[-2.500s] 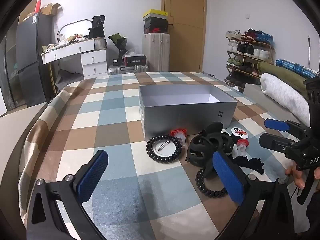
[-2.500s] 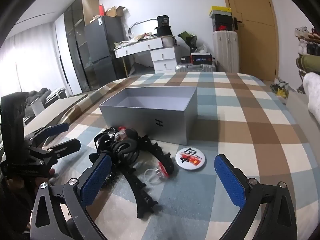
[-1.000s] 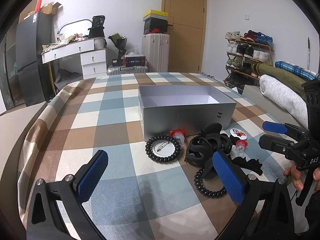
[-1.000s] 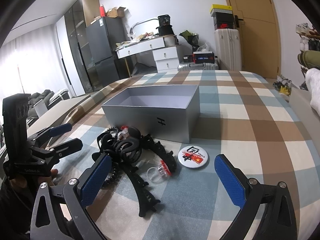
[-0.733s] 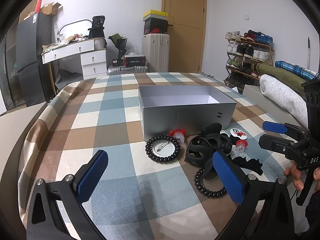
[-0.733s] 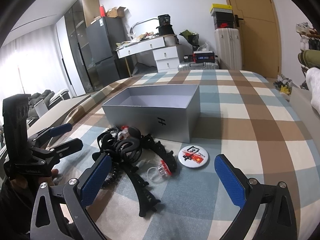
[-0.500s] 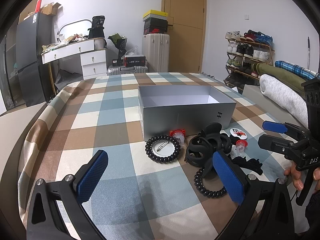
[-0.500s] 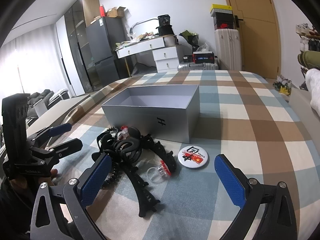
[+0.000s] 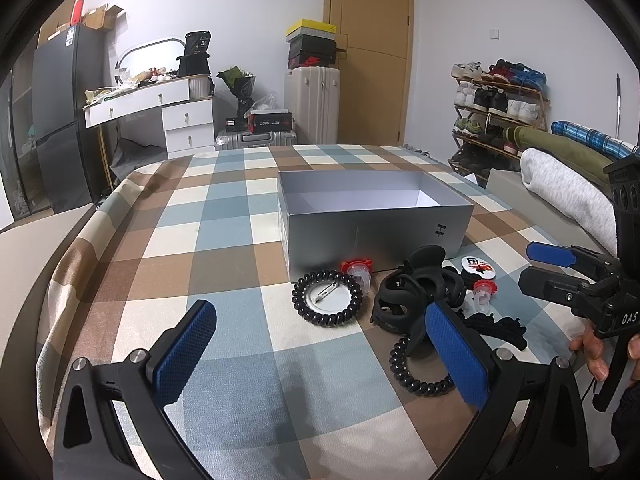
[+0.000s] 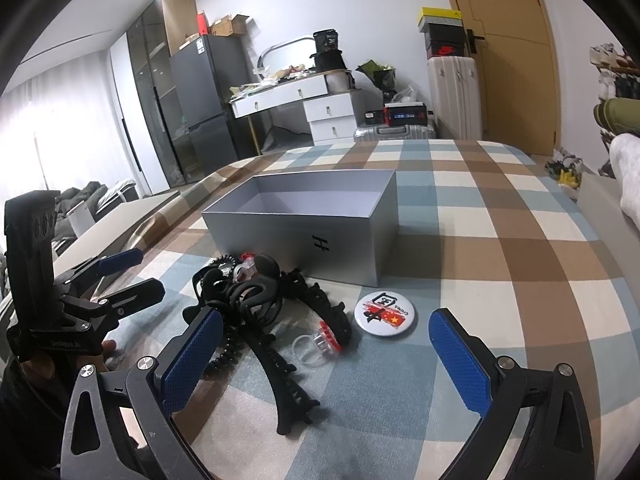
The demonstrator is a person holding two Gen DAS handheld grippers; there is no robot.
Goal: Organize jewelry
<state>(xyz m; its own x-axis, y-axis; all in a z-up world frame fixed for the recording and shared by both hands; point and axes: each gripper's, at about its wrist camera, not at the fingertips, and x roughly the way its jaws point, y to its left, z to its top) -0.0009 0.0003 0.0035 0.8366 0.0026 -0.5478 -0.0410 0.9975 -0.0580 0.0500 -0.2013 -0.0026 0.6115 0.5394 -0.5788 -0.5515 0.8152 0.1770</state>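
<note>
While both tools hang empty above the checked cloth (image 9: 240, 240), the main risk is a snagged pick: the black hair claws (image 10: 256, 296) sit interlocked at 11 o'clock from the right gripper (image 10: 324, 356), so lifting one could drag its neighbours — or the clear red-topped ring (image 10: 316, 342) touching them. The left gripper (image 9: 320, 348) is spread wide, as is the right. A coiled hair tie (image 9: 420, 368) lies at its 1 o'clock; a second coil (image 9: 328, 298) rings a pin-back badge at 12. A printed badge (image 10: 385, 312) lies apart. All rest just before the open grey box (image 9: 376, 232), which appears empty.
</note>
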